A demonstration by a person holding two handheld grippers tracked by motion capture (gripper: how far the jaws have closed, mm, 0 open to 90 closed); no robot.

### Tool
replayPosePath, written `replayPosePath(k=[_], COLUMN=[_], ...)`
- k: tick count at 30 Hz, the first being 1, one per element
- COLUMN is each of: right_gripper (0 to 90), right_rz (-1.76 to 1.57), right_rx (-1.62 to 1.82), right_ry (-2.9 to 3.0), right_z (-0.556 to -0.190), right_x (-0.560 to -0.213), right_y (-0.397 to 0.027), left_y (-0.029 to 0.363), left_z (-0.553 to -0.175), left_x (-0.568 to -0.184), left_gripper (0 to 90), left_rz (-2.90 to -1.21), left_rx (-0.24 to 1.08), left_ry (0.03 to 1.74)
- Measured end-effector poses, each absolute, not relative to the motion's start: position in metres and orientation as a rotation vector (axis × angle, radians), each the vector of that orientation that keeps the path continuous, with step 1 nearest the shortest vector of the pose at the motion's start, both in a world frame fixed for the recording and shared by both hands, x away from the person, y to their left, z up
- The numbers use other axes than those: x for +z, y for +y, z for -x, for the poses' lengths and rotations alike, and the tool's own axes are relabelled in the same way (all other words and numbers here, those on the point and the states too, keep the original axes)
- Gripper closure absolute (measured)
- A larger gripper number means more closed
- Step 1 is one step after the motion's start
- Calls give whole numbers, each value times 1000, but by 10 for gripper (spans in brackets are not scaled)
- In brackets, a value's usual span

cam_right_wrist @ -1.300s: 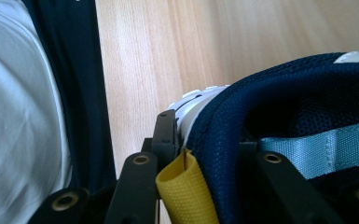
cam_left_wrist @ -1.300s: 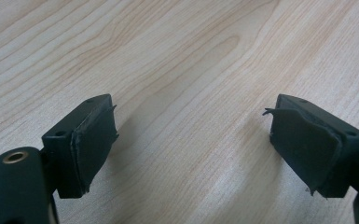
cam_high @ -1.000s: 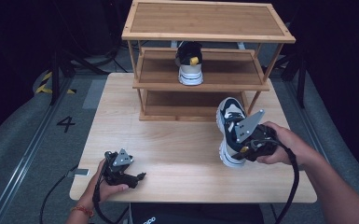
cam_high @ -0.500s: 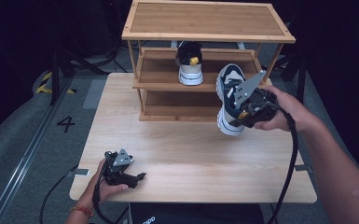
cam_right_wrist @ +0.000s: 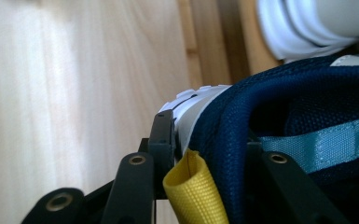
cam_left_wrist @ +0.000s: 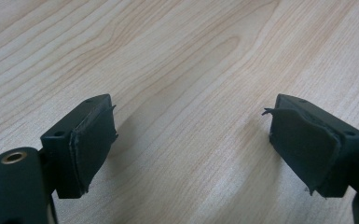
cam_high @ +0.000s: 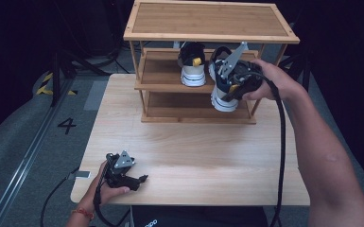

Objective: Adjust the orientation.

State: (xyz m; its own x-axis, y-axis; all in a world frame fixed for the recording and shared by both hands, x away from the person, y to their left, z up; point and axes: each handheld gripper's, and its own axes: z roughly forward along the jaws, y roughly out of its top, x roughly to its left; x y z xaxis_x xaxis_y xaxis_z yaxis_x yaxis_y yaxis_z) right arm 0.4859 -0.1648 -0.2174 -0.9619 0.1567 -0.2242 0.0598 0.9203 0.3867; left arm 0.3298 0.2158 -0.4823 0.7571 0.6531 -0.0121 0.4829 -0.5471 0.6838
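Light wood tabletop [cam_high: 194, 151], pale grain; dark room around, grey floor at left with number marking [cam_high: 67, 125]. Wooden shoe rack [cam_high: 210, 23] along tabletop's far edge. Right gripper [cam_high: 231, 85] clenched on heel collar of navy-white sneaker [cam_high: 220, 92], held in air at middle shelf front, beside second sneaker [cam_high: 191, 66] on that shelf. Left gripper [cam_high: 139, 179] rests near tabletop's near left corner, jaws released, nothing between.
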Motion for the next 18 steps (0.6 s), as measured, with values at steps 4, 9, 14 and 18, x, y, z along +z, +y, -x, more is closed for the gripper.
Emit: replayPosePath(k=[4,9,14,18], right_gripper=[681,669,659,626], right_rz=[-199,-241,-242,-222], right_rx=[527,485,482,487], right_ry=[2827,2841,2833,2805], right_z=[-506,-526,-540,-547], right_x=[-217,-219,-217,-216], right_y=[-159,-154,-150,-146], left_y=[216,216,216,216], left_z=[-330,-330,-329,-328], left_x=[-482,-482,-482,-482], left_gripper=[149,149,152,151], left_rz=[-2259,-2259,-2256,-2256], left_rx=[319,315,315,315], left_ry=[846,845,847,846])
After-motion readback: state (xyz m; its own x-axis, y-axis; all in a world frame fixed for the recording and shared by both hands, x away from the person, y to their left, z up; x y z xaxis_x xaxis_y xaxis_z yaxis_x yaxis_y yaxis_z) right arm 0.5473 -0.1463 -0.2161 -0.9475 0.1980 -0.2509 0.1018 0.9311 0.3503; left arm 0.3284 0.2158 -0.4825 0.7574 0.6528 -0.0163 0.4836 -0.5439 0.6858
